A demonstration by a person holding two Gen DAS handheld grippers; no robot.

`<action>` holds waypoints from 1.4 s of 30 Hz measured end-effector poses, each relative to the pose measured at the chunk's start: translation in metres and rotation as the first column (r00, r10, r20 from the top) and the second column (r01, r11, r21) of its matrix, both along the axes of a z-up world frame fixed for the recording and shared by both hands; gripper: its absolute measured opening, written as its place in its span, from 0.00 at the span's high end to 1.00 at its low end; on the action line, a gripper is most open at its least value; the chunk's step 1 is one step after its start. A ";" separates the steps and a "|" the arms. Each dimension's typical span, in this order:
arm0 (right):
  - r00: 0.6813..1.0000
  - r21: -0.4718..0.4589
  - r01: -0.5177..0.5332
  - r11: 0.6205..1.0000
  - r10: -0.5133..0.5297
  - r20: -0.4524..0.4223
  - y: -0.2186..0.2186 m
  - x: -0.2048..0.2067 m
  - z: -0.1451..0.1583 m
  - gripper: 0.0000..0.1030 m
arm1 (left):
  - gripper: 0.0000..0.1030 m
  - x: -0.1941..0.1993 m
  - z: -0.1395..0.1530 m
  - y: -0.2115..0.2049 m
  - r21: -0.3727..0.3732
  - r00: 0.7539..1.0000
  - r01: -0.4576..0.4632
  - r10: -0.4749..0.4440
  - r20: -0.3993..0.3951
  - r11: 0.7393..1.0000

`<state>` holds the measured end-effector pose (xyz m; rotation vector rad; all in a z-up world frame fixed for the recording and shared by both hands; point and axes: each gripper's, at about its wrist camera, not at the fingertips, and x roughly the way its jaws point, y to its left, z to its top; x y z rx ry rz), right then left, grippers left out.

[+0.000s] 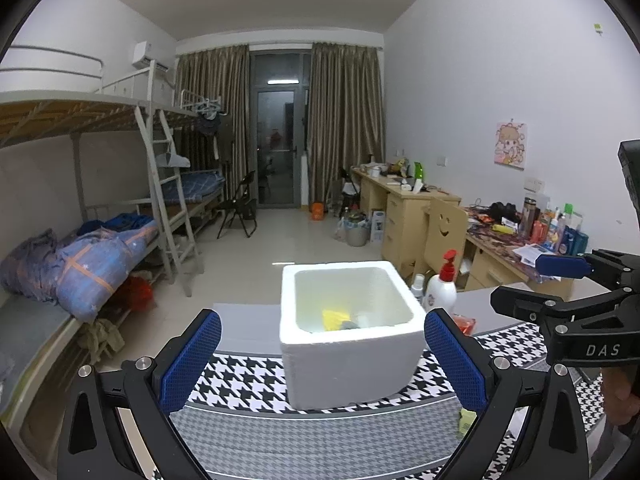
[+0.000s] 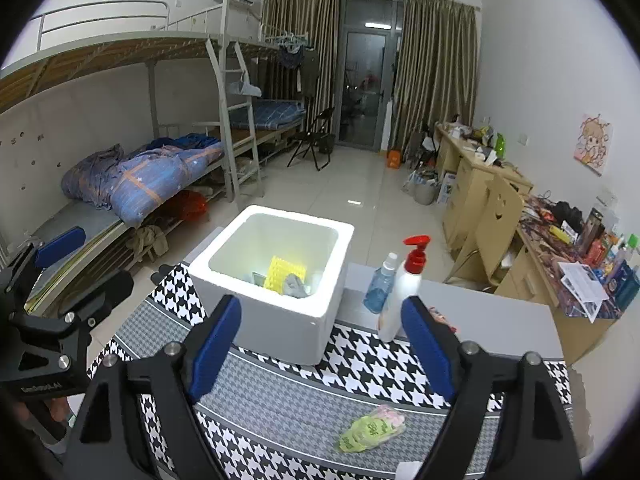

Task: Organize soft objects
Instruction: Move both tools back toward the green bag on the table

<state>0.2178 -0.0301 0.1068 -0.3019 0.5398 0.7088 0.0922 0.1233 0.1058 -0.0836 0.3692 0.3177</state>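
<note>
Right wrist: packet (image 2: 372,429) between open tongs (image 2: 320,344).

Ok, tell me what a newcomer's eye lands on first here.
The white foam box stands mid-table on the houndstooth cloth, with a yellow item and grey cloth inside. Right of it stands a white pump bottle with a red top. Nearer the camera, a green packet lies between the open right gripper's fingers.

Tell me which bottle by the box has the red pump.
The taller white bottle, topped by a red pump. The shorter blue bottle beside it, nearer the box, has a plain clear cap.
</note>
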 end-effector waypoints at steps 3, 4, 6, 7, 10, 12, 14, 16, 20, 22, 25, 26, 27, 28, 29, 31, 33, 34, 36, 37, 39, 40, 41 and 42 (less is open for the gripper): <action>1.000 0.014 0.004 1.000 -0.004 0.006 -0.008 -0.006 0.002 0.14 | 0.01 -0.002 0.000 -0.006 -0.003 1.000 0.009 -0.009 0.000 1.000; 1.000 0.021 0.005 1.000 -0.005 0.006 -0.011 -0.008 0.003 0.14 | 0.01 -0.003 -0.001 -0.009 -0.003 1.000 0.013 -0.013 0.002 1.000; 1.000 0.034 0.011 0.999 -0.011 0.009 -0.018 -0.010 0.004 0.13 | 0.01 -0.004 0.000 -0.013 0.004 1.000 0.018 -0.018 0.008 1.000; 1.000 0.037 0.015 0.999 -0.016 0.012 -0.020 -0.012 0.004 0.12 | 0.01 -0.006 0.000 -0.015 0.014 1.000 0.021 -0.021 0.011 1.000; 0.999 0.052 0.029 0.998 -0.030 0.015 -0.029 -0.015 0.003 0.11 | 0.01 -0.010 -0.001 -0.022 0.011 0.999 0.040 -0.040 0.014 0.999; 0.999 0.062 0.032 0.998 -0.033 0.006 -0.036 -0.017 0.001 0.11 | 0.01 -0.010 -0.001 -0.025 0.005 0.999 0.049 -0.049 0.009 0.999; 0.999 0.067 0.037 0.997 -0.037 0.006 -0.041 -0.018 -0.001 0.11 | 0.01 -0.011 0.000 -0.028 0.010 0.998 0.060 -0.060 0.008 0.998; 0.999 0.074 0.044 0.996 -0.044 0.008 -0.046 -0.020 -0.001 0.11 | 0.01 -0.014 -0.001 -0.032 0.006 0.996 0.083 -0.083 0.014 0.997; 0.998 0.090 0.055 0.994 -0.056 0.008 -0.055 -0.024 -0.005 0.11 | 0.01 -0.015 -0.003 -0.043 0.005 0.994 0.111 -0.111 0.011 0.994; 0.998 0.100 0.061 0.993 -0.061 0.001 -0.061 -0.026 -0.007 0.11 | 0.01 -0.015 -0.004 -0.048 0.009 0.993 0.114 -0.114 0.012 0.993; 0.996 0.108 0.092 0.990 -0.092 -0.001 -0.069 -0.030 -0.008 0.11 | 0.01 -0.016 -0.007 -0.052 0.000 0.993 0.120 -0.120 0.008 0.993; 0.995 0.109 0.096 0.989 -0.097 0.003 -0.072 -0.031 -0.009 0.11 | 0.01 -0.017 -0.008 -0.054 -0.004 0.992 0.126 -0.126 0.010 0.992; 0.995 0.107 0.103 0.989 -0.104 0.004 -0.075 -0.032 -0.010 0.11 | 0.01 -0.017 -0.008 -0.056 -0.005 0.992 0.127 -0.127 0.014 0.992; 0.994 0.109 0.106 0.988 -0.107 0.003 -0.077 -0.032 -0.011 0.11 | 0.01 -0.018 -0.009 -0.057 -0.001 0.992 0.126 -0.126 0.016 0.992; 0.994 0.111 0.110 0.988 -0.110 0.003 -0.080 -0.033 -0.012 0.11 | 0.01 -0.018 -0.010 -0.059 0.002 0.992 0.126 -0.126 0.016 0.992; 0.993 0.108 0.117 0.987 -0.117 0.000 -0.084 -0.033 -0.015 0.11 | 0.01 -0.017 -0.012 -0.063 -0.006 0.991 0.137 -0.137 0.008 0.991; 0.992 0.113 0.126 0.986 -0.126 -0.001 -0.088 -0.034 -0.016 0.11 | 0.01 -0.016 -0.014 -0.066 -0.010 0.989 0.147 -0.147 0.006 0.989; 0.991 0.115 0.131 0.985 -0.131 -0.002 -0.090 -0.035 -0.017 0.11 | 0.01 -0.015 -0.015 -0.068 -0.009 0.989 0.149 -0.149 0.006 0.989; 0.990 0.117 0.139 0.983 -0.139 -0.003 -0.094 -0.035 -0.019 0.11 | 0.01 -0.016 -0.017 -0.071 -0.013 0.988 0.153 -0.153 0.009 0.988; 0.990 0.118 0.142 0.983 -0.142 -0.003 -0.096 -0.035 -0.019 0.11 | 0.01 -0.017 -0.017 -0.073 -0.017 0.987 0.158 -0.157 0.012 0.987; 0.989 0.121 0.148 0.982 -0.149 0.000 -0.100 -0.036 -0.020 0.11 | 0.01 -0.017 -0.019 -0.076 -0.017 0.987 0.158 -0.158 0.015 0.987; 0.988 0.121 0.151 0.981 -0.153 0.001 -0.102 -0.036 -0.021 0.11 | 0.01 -0.017 -0.019 -0.078 -0.014 0.987 0.158 -0.157 0.017 0.987; 0.987 0.120 0.158 0.980 -0.160 0.003 -0.104 -0.037 -0.022 0.11 | 0.01 -0.017 -0.020 -0.081 -0.009 0.987 0.161 -0.160 0.016 0.987; 0.987 0.122 0.160 0.979 -0.162 0.004 -0.107 -0.037 -0.023 0.11 | 0.01 -0.016 -0.021 -0.084 -0.006 0.986 0.166 -0.166 0.015 0.986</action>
